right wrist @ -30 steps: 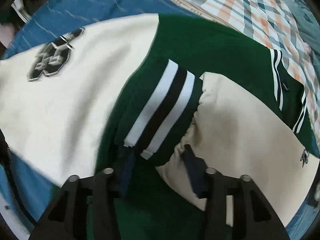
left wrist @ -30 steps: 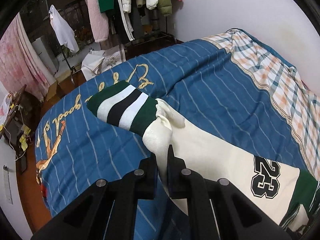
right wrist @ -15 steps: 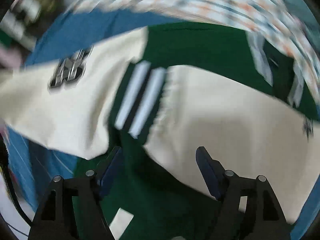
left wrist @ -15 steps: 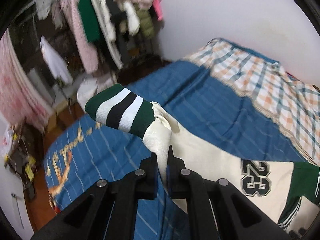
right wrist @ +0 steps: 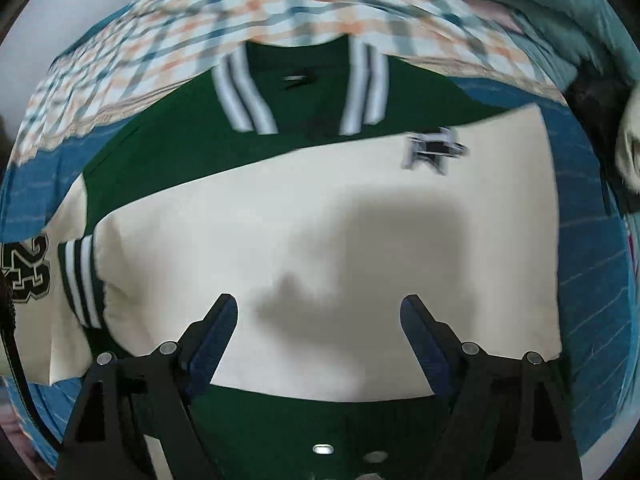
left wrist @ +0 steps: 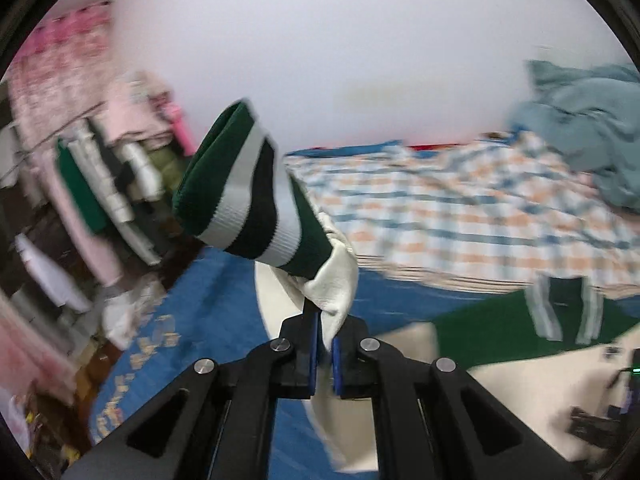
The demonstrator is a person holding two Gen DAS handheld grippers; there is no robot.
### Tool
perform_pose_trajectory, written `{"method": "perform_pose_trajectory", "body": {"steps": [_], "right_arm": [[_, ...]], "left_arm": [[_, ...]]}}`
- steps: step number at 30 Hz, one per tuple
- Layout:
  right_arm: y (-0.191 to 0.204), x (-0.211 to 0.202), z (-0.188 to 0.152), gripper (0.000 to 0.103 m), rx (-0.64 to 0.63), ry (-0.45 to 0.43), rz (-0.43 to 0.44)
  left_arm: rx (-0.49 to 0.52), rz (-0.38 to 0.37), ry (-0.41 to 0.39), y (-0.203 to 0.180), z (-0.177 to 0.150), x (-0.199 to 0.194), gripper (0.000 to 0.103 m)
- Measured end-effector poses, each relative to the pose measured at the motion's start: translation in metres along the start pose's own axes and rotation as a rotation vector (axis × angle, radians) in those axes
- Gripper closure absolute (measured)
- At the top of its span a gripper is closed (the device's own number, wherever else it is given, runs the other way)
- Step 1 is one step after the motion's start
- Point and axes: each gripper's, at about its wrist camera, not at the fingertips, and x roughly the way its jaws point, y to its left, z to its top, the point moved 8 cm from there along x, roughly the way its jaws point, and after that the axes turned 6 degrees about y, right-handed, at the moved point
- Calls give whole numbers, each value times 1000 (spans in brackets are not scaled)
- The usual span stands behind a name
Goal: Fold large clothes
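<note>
Sleeve-folding is the step we judge to be in hand. On the left, our left gripper [left wrist: 325, 354] has its fingers clamped on the cream sleeve with the green, white and black striped cuff [left wrist: 236, 196], lifted above the blue striped bed [left wrist: 192, 312]. The green and cream varsity jacket [right wrist: 320, 216] lies flat there. Our right gripper [right wrist: 318, 336] hovers above it, fingers wide apart. Next, we should lay the sleeve across the body.

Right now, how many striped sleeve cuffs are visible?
2. One cuff is in the air on the sleeve pinched by the left gripper; the other cuff lies on the jacket.
</note>
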Motion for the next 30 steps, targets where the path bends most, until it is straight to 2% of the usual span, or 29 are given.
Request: {"method": "perform_pose_trajectory", "body": {"steps": [2,4,7,8,10,12,14,17,20,24,25,26,27,28,29,30], "right_arm": [[-33,1,4,18,40,2,-4],[-71,3,2,18,88,16,5],[-135,9,-4,18,168,42,9],[-155,9,-8,18,194,50,8],[-199,12,-17,18,245,66,2],[-230,15,-25,18,276,76,-7],[-260,18,-33,18,296,90,-19],[-294,22,-46,18,320,116,-6],[-310,25,-54,18,335,144,50],[-316,21,-55,18,321,154,152],[-314,18,-53,18,310,155,178],[-313,15,-50,18,301,157,200],[-310,11,-46,18,292,157,212],[-307,8,-41,18,285,157,222],[-305,6,-36,18,278,157,235],[-301,3,-30,18,273,157,255]], "left_arm": [[33,-73,10,-48,3,-9,101],[71,-165,37,-113,0,-17,101],[133,-284,104,-205,-13,-22,101],[167,-326,139,-245,-25,-22,101],[216,-383,188,-299,-43,-22,101],[290,-422,235,-352,-72,-23,101],[363,-428,294,-395,-104,-18,101],[441,-400,345,-425,-144,-8,99],[474,-348,355,-437,-164,-5,95],[446,-388,382,-434,-167,-1,93],[434,-399,385,-432,-168,-1,86],[410,-423,402,-426,-165,0,64],[385,-444,419,-425,-166,0,47],[364,-457,433,-424,-168,-3,6],[337,-463,443,-418,-167,-4,0],[318,-464,441,-411,-165,-8,0]]}}
